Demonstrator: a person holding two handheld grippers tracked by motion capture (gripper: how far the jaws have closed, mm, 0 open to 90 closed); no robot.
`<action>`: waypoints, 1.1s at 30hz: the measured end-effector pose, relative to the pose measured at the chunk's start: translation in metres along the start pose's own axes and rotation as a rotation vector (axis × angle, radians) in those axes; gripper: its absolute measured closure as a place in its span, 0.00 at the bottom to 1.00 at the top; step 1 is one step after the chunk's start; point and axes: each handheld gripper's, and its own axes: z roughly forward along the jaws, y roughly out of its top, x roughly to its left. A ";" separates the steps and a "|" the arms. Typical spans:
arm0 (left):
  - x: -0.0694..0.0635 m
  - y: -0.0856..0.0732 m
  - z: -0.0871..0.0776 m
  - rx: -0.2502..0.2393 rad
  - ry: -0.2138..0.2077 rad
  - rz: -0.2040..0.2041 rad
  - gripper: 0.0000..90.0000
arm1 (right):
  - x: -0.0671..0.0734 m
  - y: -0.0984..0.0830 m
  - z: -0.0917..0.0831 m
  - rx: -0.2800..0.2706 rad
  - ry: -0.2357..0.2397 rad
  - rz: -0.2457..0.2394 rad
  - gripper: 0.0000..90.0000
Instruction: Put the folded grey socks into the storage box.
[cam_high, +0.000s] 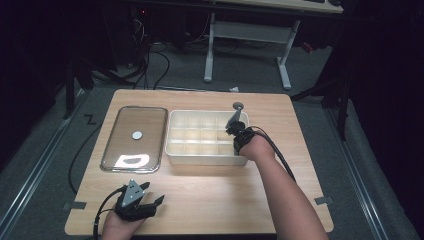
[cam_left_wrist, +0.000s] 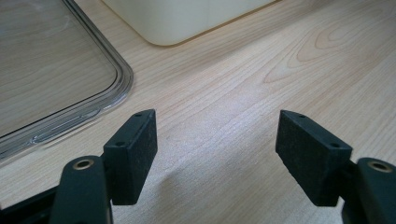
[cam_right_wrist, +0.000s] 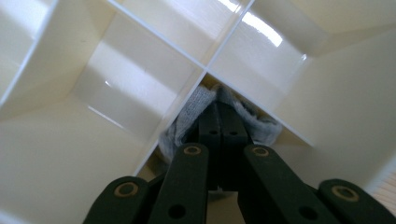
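A white box (cam_high: 172, 150) split into several compartments stands mid-table. My right gripper (cam_high: 231, 129) reaches down into a compartment at its right end. In the right gripper view the jaws of that gripper (cam_right_wrist: 222, 109) are pressed together, and their tips pinch a grey cloth (cam_right_wrist: 266, 128) that bunches up around them in the corner of the compartment (cam_right_wrist: 60, 140). My left gripper (cam_high: 153, 193) rests near the table's front left edge. Its jaws stand wide open (cam_left_wrist: 217, 154) over bare wood, with nothing between them.
A clear plastic lid (cam_high: 134, 138) lies flat left of the box, with a small white disc (cam_high: 137, 134) at its middle. Its corner (cam_left_wrist: 56, 70) and the box corner (cam_left_wrist: 187, 18) lie just beyond the left gripper. A small grey round piece (cam_high: 238, 106) sits behind the box.
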 end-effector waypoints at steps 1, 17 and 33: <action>0.000 0.000 0.000 0.003 -0.001 0.002 0.33 | -0.001 0.001 0.002 0.004 0.006 0.010 1.00; -0.002 0.001 0.001 0.004 0.002 0.012 0.33 | -0.008 -0.002 0.004 -0.021 0.058 0.028 1.00; -0.002 0.001 -0.002 -0.002 0.001 0.003 0.33 | -0.011 -0.024 -0.040 -0.144 0.059 0.038 0.75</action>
